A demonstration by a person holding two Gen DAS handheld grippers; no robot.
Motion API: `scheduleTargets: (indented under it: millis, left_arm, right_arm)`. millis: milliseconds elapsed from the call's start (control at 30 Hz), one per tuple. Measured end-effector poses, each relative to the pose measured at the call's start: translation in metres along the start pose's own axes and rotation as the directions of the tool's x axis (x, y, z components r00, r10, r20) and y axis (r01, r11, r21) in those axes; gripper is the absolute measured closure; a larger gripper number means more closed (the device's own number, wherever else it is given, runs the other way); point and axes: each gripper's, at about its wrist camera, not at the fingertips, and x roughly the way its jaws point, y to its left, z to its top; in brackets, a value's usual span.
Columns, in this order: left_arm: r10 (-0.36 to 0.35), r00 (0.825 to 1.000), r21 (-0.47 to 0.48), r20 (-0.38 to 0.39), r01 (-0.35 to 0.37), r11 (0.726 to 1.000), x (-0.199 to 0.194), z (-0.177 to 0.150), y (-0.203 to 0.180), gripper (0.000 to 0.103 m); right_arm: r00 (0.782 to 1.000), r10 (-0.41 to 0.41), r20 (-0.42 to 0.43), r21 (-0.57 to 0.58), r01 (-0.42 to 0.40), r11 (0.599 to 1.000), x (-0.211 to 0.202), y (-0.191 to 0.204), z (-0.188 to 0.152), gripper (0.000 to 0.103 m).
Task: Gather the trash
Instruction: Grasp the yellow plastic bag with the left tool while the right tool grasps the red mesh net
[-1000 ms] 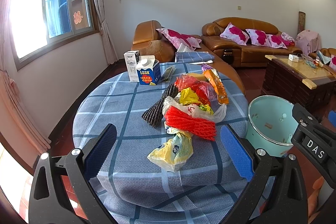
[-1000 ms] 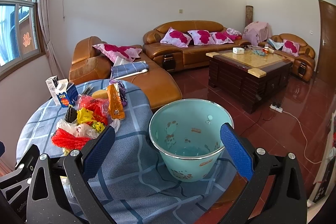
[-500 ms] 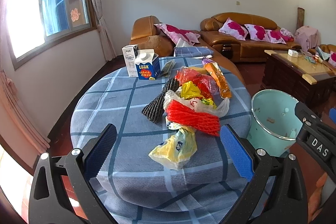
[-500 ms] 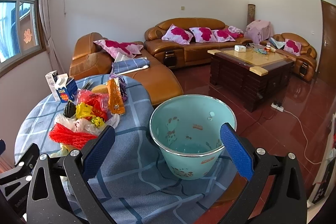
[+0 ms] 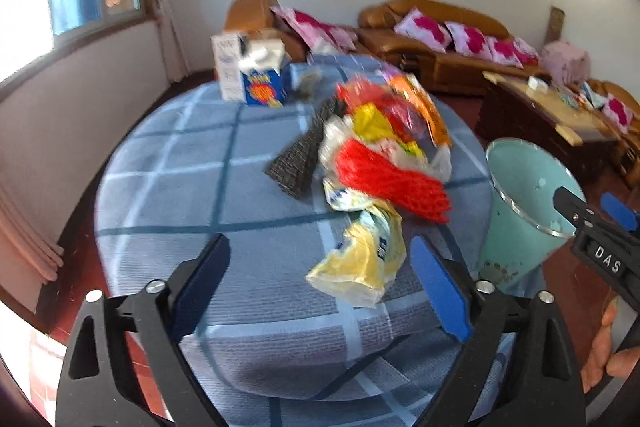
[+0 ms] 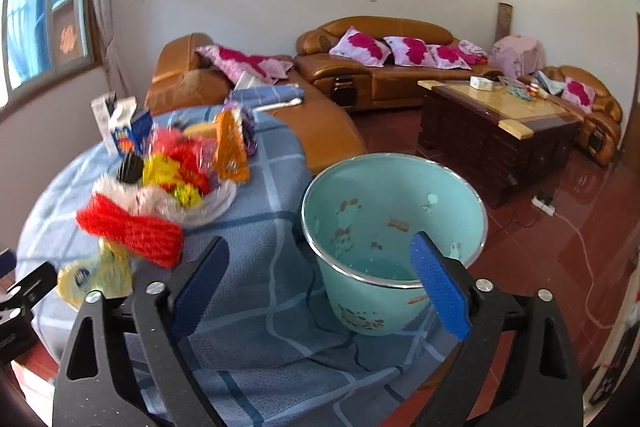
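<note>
A pile of trash lies on a round table under a blue checked cloth (image 5: 200, 187): a yellow plastic bag (image 5: 360, 259), a red mesh net (image 5: 392, 179), a black mesh sleeve (image 5: 304, 155), an orange wrapper (image 5: 424, 107) and clear bags. My left gripper (image 5: 319, 243) hovers low over the near edge. Its jaws are closing, the yellow bag's near end lies between the fingers, and the pads do not touch it. A teal bin (image 6: 392, 211) stands at the table's right side. My right gripper (image 6: 319, 239) points at the bin's near rim, jaws closing, pads on nothing.
A blue milk carton (image 5: 264, 83) and a white carton (image 5: 226, 67) stand at the table's far side. Brown leather sofas (image 6: 392, 67) and a dark wooden coffee table (image 6: 492, 131) fill the room behind. A power strip (image 6: 544, 205) with a cable lies on the red floor.
Both grippers have dipped and moved in toward the table, so the trash and the bin look bigger. Both pairs of jaws stand a little narrower. The picture is blurred by motion.
</note>
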Motion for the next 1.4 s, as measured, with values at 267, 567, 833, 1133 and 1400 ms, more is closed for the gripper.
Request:
scheduleTargets:
  millis: [267, 567, 833, 1133, 1400]
  left_arm:
    - [-0.043, 0.992, -0.006, -0.116, 0.042, 0.999, 0.052, 0.000, -0.003, 0.043]
    - [-0.095, 0.991, 0.051, -0.097, 0.100, 0.994, 0.055, 0.009, 0.008, 0.068]
    - [-0.110, 0.994, 0.052, -0.018, 0.111, 0.992, 0.021, 0.025, 0.044, 0.068]
    - [-0.082, 0.996, 0.032, 0.029, 0.081, 0.996, -0.003, 0.029, 0.071, 0.068]
    - [-0.030, 1.000, 0.016, 0.006, 0.030, 0.999, -0.005, 0.017, 0.078, 0.068]
  right_arm:
    - [0.998, 0.049, -0.043, -0.042, -0.051, 0.998, 0.021, 0.012, -0.001, 0.019]
    - [0.976, 0.209, -0.060, -0.117, -0.215, 0.970, 0.032, 0.054, 0.017, 0.028]
    - [0.940, 0.321, -0.118, -0.182, -0.338, 0.923, 0.044, 0.097, 0.021, 0.034]
    - [0.898, 0.375, -0.230, -0.238, -0.425, 0.873, 0.070, 0.137, 0.008, 0.039]
    - [0.870, 0.400, -0.288, -0.207, -0.465, 0.861, 0.074, 0.139, -0.001, 0.043]
